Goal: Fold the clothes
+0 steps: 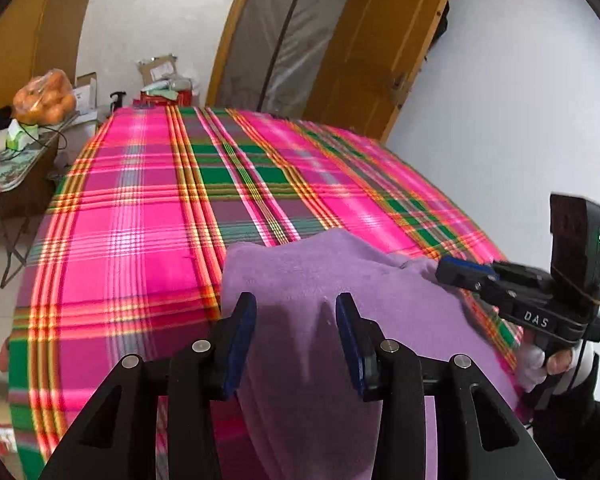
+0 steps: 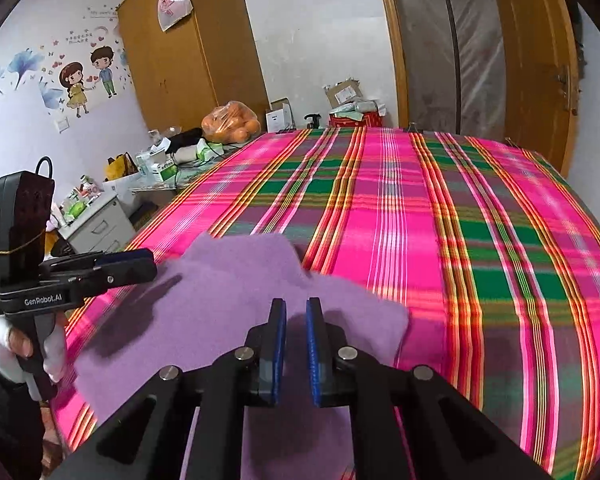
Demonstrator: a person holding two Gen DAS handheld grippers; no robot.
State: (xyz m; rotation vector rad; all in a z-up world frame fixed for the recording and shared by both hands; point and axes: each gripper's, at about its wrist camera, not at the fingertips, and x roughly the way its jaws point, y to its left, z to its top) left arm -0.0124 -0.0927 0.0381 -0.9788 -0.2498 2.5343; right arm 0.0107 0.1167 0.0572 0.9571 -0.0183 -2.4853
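Note:
A purple fleece cloth [image 1: 340, 276] lies rumpled on the near part of a bed spread with a pink and green plaid sheet [image 1: 148, 208]. My left gripper [image 1: 295, 316] hangs just over the cloth with its jaws wide apart; the fabric shows between them, not pinched. My right gripper [image 2: 296, 316] is over the same cloth [image 2: 228, 280], with its blue pads [image 2: 278, 332] only a narrow gap apart and no fabric visibly caught. Each gripper also shows in the other's view: the right gripper [image 1: 456, 272] at the cloth's right edge, the left gripper [image 2: 140, 266] at its left edge.
A gloved hand [image 2: 4, 344] holds the left gripper's handle. A cluttered side table with a bag of oranges [image 2: 230, 122] stands left of the bed, with a white drawer unit [image 2: 96, 224] nearer. Boxes [image 2: 354, 110] sit beyond the far edge, wooden doors [image 2: 540, 60] behind.

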